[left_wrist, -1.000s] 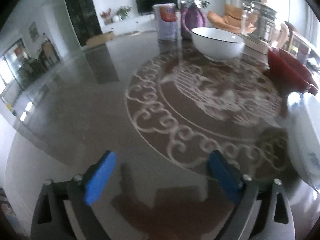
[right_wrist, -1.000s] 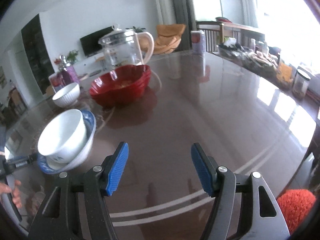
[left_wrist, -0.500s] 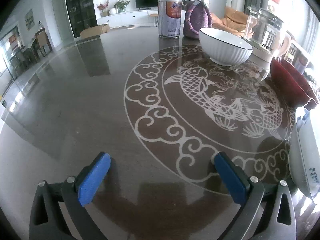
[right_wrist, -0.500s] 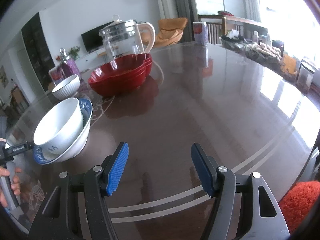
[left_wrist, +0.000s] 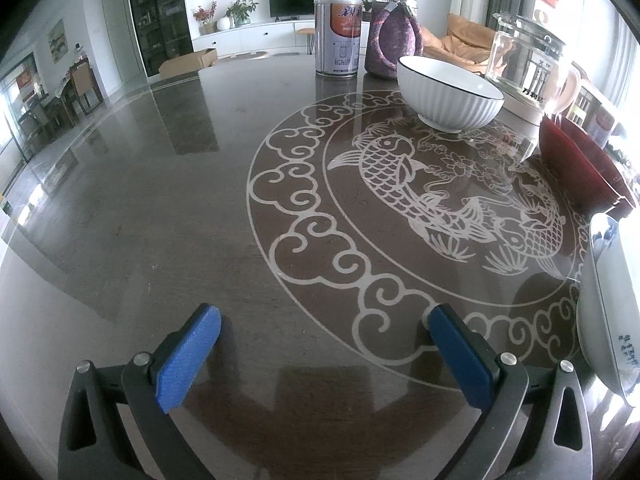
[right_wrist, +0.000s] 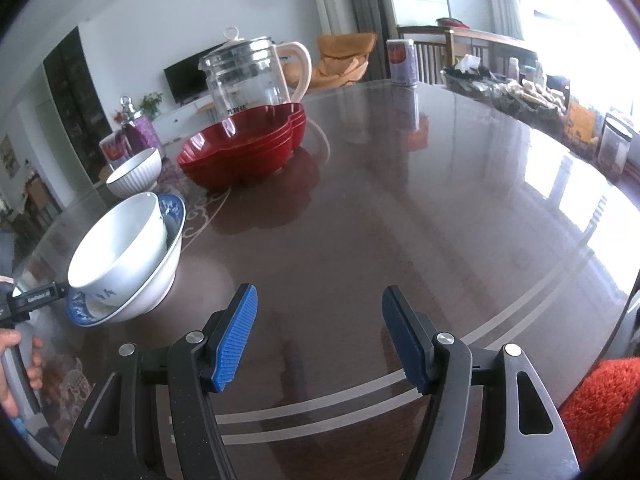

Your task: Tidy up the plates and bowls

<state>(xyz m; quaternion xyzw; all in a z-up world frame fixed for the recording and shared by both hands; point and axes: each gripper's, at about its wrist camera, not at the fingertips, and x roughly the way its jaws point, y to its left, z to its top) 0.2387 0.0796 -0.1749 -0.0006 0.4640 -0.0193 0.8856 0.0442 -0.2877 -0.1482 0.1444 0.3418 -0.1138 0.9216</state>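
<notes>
A white bowl [right_wrist: 120, 248] rests tilted inside a blue-and-white bowl [right_wrist: 160, 276] at the left of the right wrist view; this stack shows at the right edge of the left wrist view [left_wrist: 608, 312]. A white ribbed bowl [left_wrist: 450, 94] stands farther back, also in the right wrist view [right_wrist: 134, 172]. Stacked red bowls [right_wrist: 244, 152] sit before a glass kettle; they also show in the left wrist view [left_wrist: 580, 168]. My left gripper [left_wrist: 324, 352] is open and empty, left of the stack. My right gripper [right_wrist: 320, 336] is open and empty above bare table, right of the stack.
A glass kettle [right_wrist: 250, 76] stands behind the red bowls. A tin can [left_wrist: 338, 36] and a purple jar [left_wrist: 392, 40] stand at the far side. Another can [right_wrist: 402, 62] and snack trays [right_wrist: 508, 92] line the far right rim. The table edge [right_wrist: 580, 280] curves at right.
The left gripper has tilted and drawn back, so the ribbed bowl and fish pattern sit lower and sharper in its view. The right gripper has shifted slightly closer to the stacked bowls.
</notes>
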